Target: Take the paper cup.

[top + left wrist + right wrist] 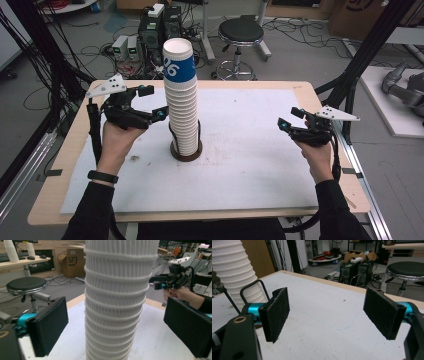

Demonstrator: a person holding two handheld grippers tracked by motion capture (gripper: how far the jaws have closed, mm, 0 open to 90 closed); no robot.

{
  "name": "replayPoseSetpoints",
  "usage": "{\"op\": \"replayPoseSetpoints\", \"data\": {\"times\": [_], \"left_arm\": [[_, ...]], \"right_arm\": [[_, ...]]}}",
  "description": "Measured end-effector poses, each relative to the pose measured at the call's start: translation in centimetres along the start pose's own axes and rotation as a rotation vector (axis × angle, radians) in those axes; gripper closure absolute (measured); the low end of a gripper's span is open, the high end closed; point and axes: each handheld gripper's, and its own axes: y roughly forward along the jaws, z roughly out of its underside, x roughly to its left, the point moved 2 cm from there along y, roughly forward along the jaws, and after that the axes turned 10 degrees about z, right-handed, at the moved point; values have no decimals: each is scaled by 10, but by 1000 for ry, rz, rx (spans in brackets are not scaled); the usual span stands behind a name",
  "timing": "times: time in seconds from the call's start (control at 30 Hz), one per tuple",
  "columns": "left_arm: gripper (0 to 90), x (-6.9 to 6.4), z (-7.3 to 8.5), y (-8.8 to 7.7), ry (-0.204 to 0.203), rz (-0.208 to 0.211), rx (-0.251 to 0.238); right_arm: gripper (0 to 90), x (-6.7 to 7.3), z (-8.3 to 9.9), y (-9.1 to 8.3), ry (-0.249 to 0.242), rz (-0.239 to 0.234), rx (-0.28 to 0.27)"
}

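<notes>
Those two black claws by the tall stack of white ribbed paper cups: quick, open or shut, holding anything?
Left claw: open, straddling the tall stack of white ribbed paper cups, pads clear of it.
Right claw: open, holding nothing.

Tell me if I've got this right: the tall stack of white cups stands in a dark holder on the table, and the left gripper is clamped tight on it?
Not quite. The stack of cups does stand in the dark holder on the table, but the left gripper is open: the left gripper view shows its pads standing clear of the stack on either side.
</notes>
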Motion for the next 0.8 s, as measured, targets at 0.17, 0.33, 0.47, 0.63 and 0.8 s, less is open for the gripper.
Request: {"op": "replayPoseSetpoints", "data": {"times": [0.17,0.33,0.47,0.63,0.8], "left_arm": [[49,1,-10,6,2,8,-13],[49,3,-17,13,5,27,-9],[49,5,-18,19,-4,40,1],[49,8,-20,30,-13,49,22],[49,10,-20,37,-19,59,23]], "right_arm": [[213,1,0,1,-2,-1,-1],[213,1,0,1,-1,-1,6],[213,1,0,1,4,-6,10],[212,1,0,1,4,-8,6],[213,1,0,2,9,-13,10]]}}
